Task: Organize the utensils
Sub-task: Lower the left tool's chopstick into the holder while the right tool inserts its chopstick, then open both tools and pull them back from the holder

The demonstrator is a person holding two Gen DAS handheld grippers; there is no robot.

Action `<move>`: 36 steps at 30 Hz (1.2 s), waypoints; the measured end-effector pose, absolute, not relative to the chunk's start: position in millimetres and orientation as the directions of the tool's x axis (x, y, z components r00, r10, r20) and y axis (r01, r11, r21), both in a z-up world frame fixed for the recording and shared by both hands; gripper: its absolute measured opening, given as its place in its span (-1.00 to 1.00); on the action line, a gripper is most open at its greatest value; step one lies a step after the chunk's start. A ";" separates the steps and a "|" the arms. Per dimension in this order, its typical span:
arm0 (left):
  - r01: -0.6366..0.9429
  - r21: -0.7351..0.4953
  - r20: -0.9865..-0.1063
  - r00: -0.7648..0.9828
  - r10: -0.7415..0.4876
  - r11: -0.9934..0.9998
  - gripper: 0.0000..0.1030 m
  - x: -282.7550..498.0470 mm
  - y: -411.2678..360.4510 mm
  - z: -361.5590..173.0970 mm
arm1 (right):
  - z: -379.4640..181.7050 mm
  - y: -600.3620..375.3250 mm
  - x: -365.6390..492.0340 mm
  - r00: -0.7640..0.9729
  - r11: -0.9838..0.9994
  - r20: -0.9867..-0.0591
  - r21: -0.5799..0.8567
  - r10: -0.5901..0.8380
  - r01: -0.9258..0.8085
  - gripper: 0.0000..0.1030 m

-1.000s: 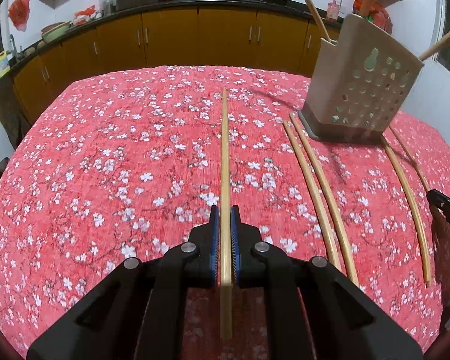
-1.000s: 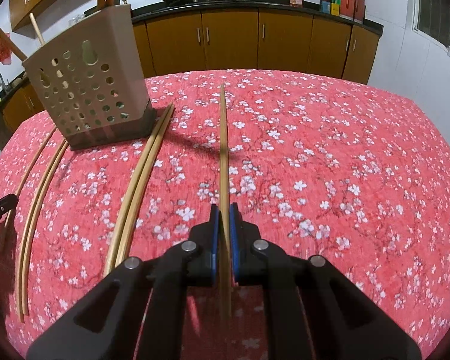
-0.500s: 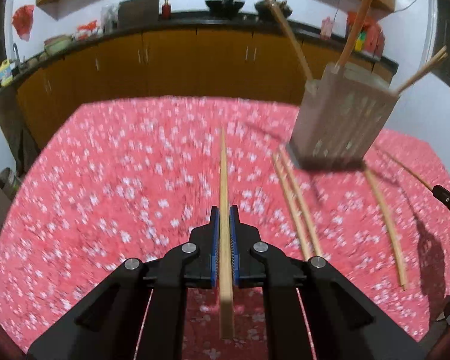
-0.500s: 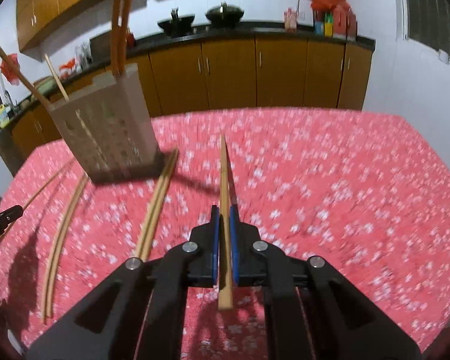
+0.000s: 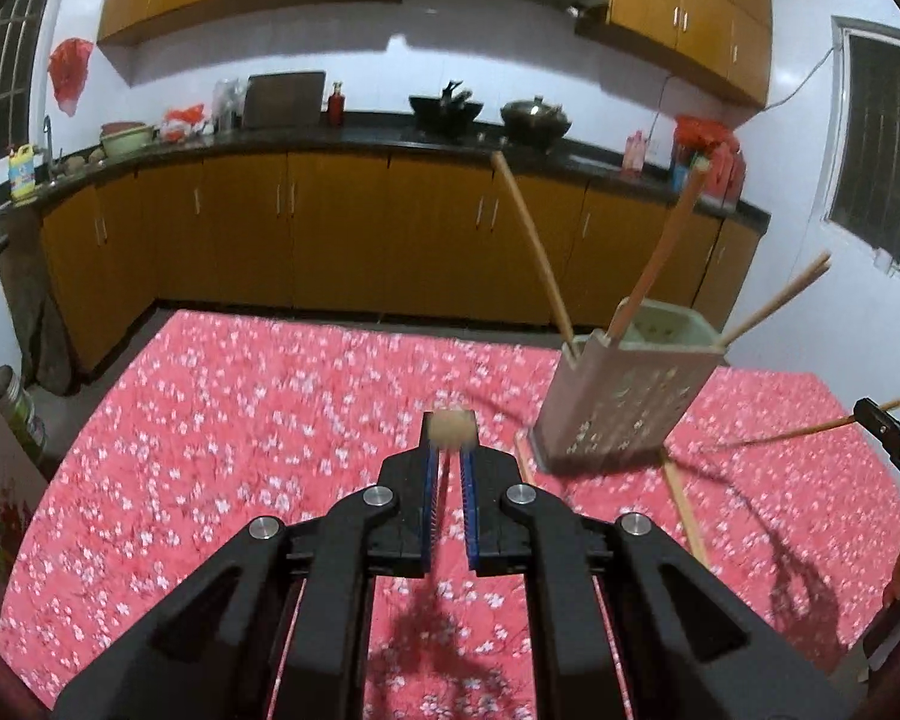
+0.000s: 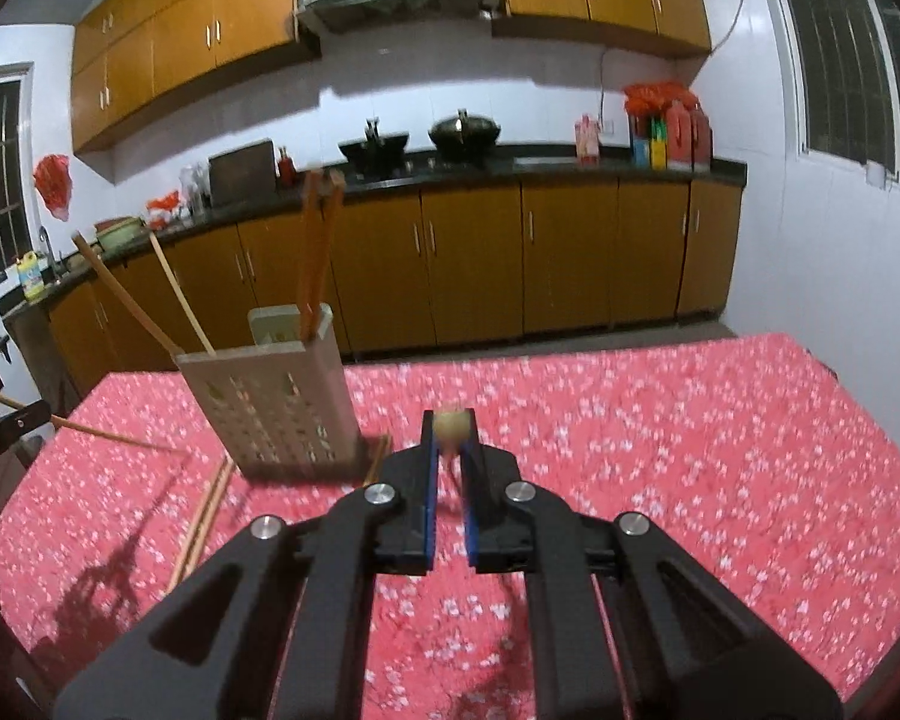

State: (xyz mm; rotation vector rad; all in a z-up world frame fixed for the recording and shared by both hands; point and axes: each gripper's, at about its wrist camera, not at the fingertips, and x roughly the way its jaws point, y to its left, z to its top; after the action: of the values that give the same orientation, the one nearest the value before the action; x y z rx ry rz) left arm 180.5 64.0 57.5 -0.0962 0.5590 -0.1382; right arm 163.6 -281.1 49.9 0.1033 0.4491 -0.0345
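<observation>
Red floral tablecloth [image 5: 222, 420] fills lower frame, perforated utensil holder [image 5: 621, 402] with upright chopsticks at centre right, left gripper [image 5: 448, 444] clamped on a chopstick [image 5: 448, 427] seen end-on at centre, right gripper [image 6: 448, 441] likewise pinching its own chopstick [image 6: 450, 425].

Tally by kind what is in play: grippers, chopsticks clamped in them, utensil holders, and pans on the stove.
Grippers: 2 (left gripper, right gripper)
Clamped chopsticks: 2 (left chopstick, right chopstick)
Utensil holder: 1
Pans: 2 (open pan, lidded pan)
Total: 7
</observation>
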 end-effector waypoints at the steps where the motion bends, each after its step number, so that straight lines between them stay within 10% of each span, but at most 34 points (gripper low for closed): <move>1: 0.109 -0.128 -0.516 0.842 -0.160 0.986 -0.85 181.4 62.7 59.3 | 55.1 -281.0 162.8 0.905 0.994 -0.425 0.099 -0.002 0.049 -0.85; 22: 0.266 -0.132 -0.204 0.935 -0.289 0.955 -0.85 171.9 -0.9 177.9 | 184.0 -237.4 166.3 0.982 0.971 -0.080 0.180 0.171 -0.154 -0.85; 28: 0.212 -0.111 -0.128 0.966 -0.225 0.971 -0.85 195.2 -19.7 184.8 | 165.5 -227.9 210.2 0.981 0.976 -0.125 0.181 0.148 -0.125 -0.85; 36: 0.209 -0.153 -0.256 0.936 -0.243 0.966 -0.85 234.2 -26.9 140.2 | 132.3 -224.1 250.4 0.952 0.970 -0.251 0.210 0.175 -0.122 -0.83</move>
State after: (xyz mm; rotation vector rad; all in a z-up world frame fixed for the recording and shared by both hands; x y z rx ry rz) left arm 234.2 -26.9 140.2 -0.1245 0.2768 -0.2315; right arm 250.4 -224.1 132.3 0.1943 0.2713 0.1519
